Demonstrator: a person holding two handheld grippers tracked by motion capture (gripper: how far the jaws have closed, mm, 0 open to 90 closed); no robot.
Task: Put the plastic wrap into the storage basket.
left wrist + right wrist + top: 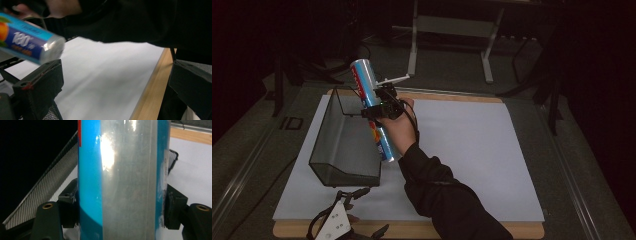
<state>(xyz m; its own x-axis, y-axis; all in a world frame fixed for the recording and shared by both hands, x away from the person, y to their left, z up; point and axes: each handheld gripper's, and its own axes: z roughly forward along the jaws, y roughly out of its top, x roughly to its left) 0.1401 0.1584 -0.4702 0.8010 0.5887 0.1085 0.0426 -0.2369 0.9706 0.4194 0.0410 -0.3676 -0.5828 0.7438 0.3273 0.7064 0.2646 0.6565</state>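
Note:
A tall blue and silver can [373, 107] with an orange-fruit label is held tilted in the air over the right wall of a black mesh basket [343, 150]. My right gripper [383, 107] is shut on the can's middle. In the right gripper view its two black pads [70, 202] press both sides of the can [120, 177]. My left gripper [372, 211] rests low at the table's front edge, open with nothing between its jaws. The left gripper view has the can's silver end [32, 45] at the upper left, above the left gripper [115, 85].
A white sheet [472, 150] covers a wooden board [512, 231], and the basket stands on its left part. A dark sleeve [130, 22] crosses the top of the left gripper view. Metal stand legs [484, 50] rise beyond the far edge.

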